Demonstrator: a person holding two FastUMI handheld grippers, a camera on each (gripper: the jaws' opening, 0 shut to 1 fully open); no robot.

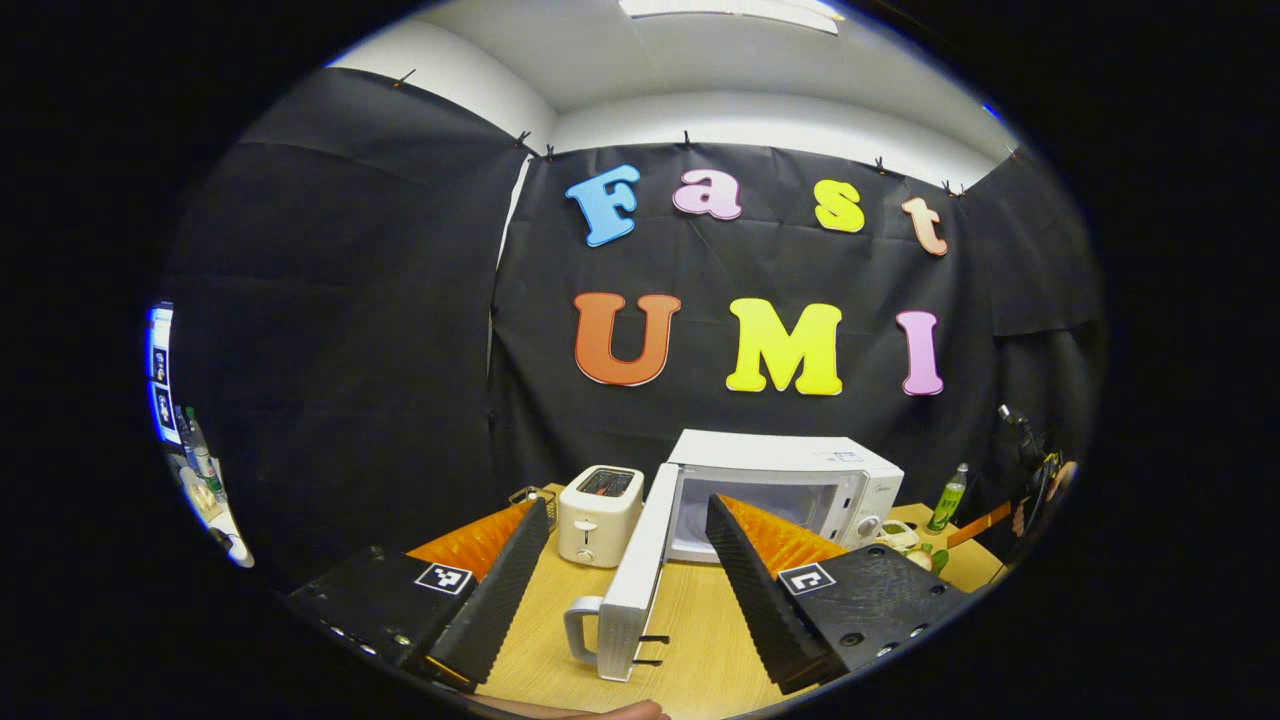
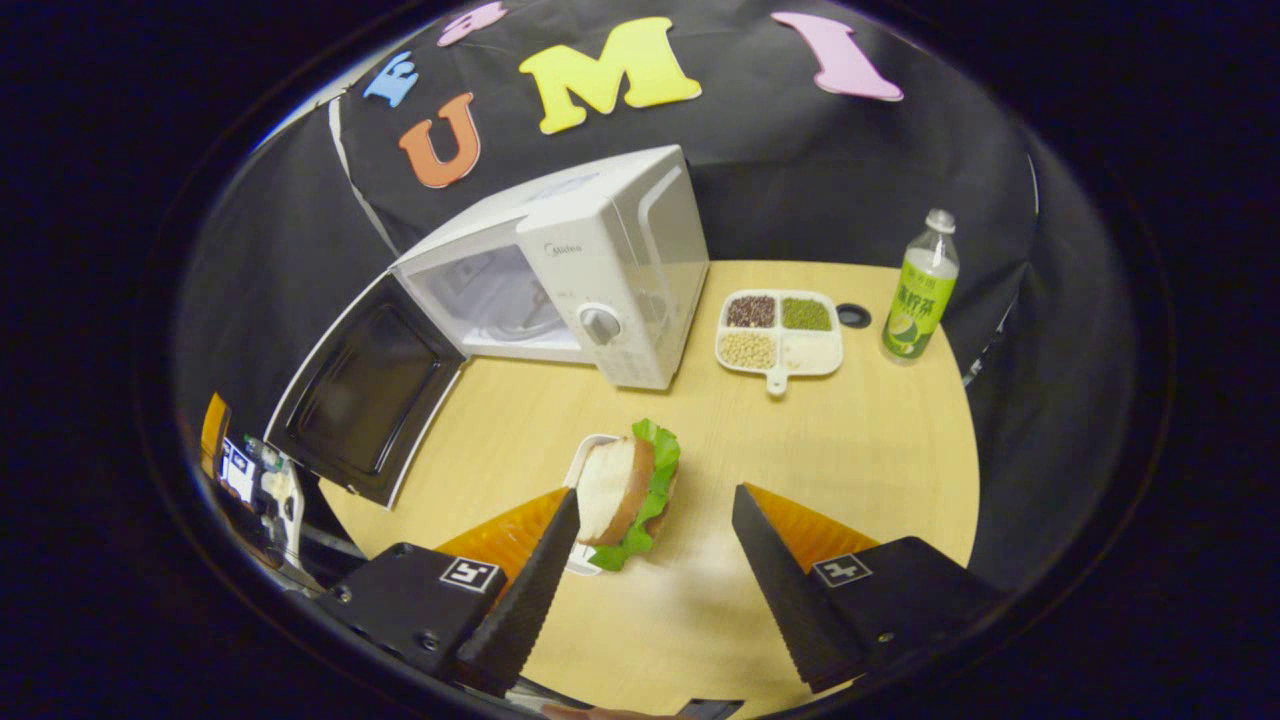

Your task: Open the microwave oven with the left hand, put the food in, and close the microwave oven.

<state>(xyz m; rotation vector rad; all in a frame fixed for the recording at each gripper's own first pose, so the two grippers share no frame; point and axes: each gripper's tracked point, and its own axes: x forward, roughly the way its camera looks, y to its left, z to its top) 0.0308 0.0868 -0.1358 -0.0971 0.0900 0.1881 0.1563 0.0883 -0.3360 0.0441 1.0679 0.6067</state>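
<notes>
The white microwave stands at the back of the table with its door swung wide open. In the left gripper view the door is edge-on, handle to the left. My left gripper is open; the door edge lies between its fingers and neither presses on it. In the right gripper view the microwave shows its empty cavity and the door hangs open to the left. A sandwich with lettuce rests on a small white plate. My right gripper is open just above it, left finger beside the bread.
A white toaster stands left of the microwave. A divided tray of beans and a green bottle sit to the microwave's right. The wooden table has bare room at front right; black cloth walls close it in.
</notes>
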